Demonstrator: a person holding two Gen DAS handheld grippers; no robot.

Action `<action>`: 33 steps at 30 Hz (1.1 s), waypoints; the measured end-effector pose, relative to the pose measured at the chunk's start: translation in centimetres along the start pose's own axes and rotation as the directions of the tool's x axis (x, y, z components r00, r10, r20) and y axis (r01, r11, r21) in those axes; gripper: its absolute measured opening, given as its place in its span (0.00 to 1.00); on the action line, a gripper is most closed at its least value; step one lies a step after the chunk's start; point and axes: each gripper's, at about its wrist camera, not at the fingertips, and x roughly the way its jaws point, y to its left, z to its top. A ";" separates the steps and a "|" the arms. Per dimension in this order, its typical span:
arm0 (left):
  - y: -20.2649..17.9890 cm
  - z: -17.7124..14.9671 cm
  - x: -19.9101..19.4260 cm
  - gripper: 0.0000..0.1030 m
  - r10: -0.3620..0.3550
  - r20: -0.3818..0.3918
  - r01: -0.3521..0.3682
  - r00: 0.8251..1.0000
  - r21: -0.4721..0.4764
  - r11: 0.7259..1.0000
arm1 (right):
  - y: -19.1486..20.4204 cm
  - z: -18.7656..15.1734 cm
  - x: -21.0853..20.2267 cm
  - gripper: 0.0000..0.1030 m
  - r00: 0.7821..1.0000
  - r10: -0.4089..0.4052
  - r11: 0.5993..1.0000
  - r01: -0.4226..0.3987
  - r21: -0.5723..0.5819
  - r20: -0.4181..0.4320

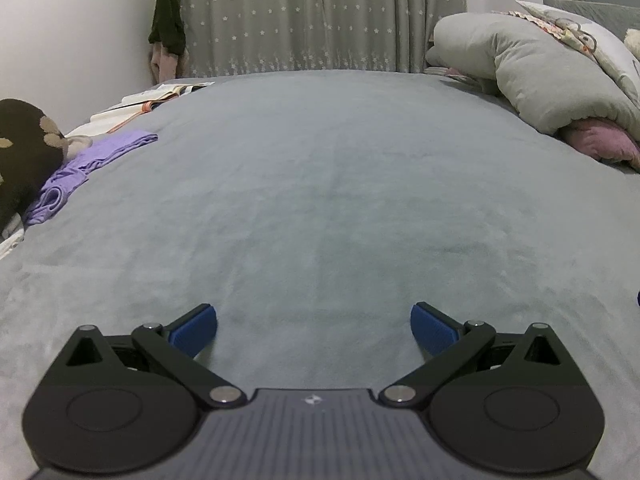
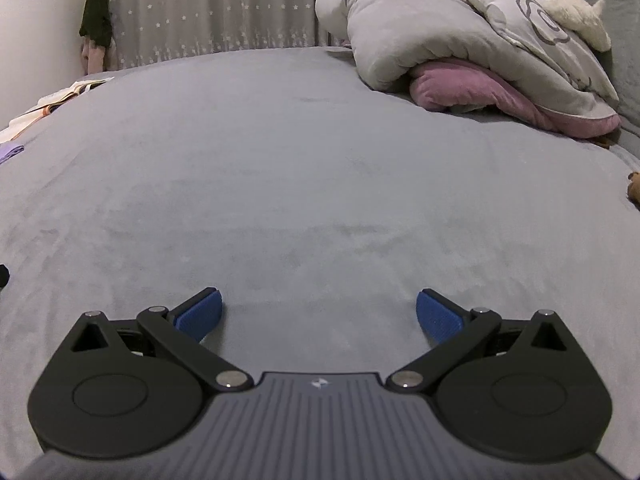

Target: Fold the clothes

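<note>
One crumpled lilac garment point(image 1: 86, 160) lies at the left edge of the grey bedspread point(image 1: 320, 184), barely seen in the right view; both the left gripper point(image 1: 314, 330) and right gripper point(image 2: 319, 314) are spread wide, nothing grasped.

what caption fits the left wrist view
Open left hand-held gripper over a grey bed, purple garment at far left.

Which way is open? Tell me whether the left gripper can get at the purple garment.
Probably yes: the left gripper is open, and only bare bedspread lies between it and the purple garment far to its left.
</note>
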 end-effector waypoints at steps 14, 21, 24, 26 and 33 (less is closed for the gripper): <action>-0.7 -0.2 0.0 1.00 0.016 0.006 -0.017 1.000 0.014 1.000 | 0.0 -0.4 -0.1 1.00 1.000 0.003 1.000 -0.002 -0.013 0.020; -1.0 -0.2 0.2 1.00 0.028 0.008 -0.029 1.000 0.016 0.999 | -0.1 -0.4 -0.1 1.00 1.000 0.008 1.000 -0.008 -0.005 0.025; -1.0 -0.2 0.2 1.00 0.028 0.009 -0.028 1.000 0.012 1.000 | 0.0 -0.4 -0.1 1.00 1.000 0.008 1.000 -0.007 -0.006 0.025; -1.0 -0.2 0.2 1.00 0.027 0.009 -0.028 1.000 0.010 1.000 | 0.1 -0.4 -0.1 1.00 1.000 0.008 1.000 -0.008 -0.005 0.025; -1.0 -0.2 0.2 1.00 0.026 0.010 -0.026 1.000 0.005 1.000 | -0.1 -0.4 0.0 1.00 1.000 0.010 1.000 -0.010 -0.004 0.026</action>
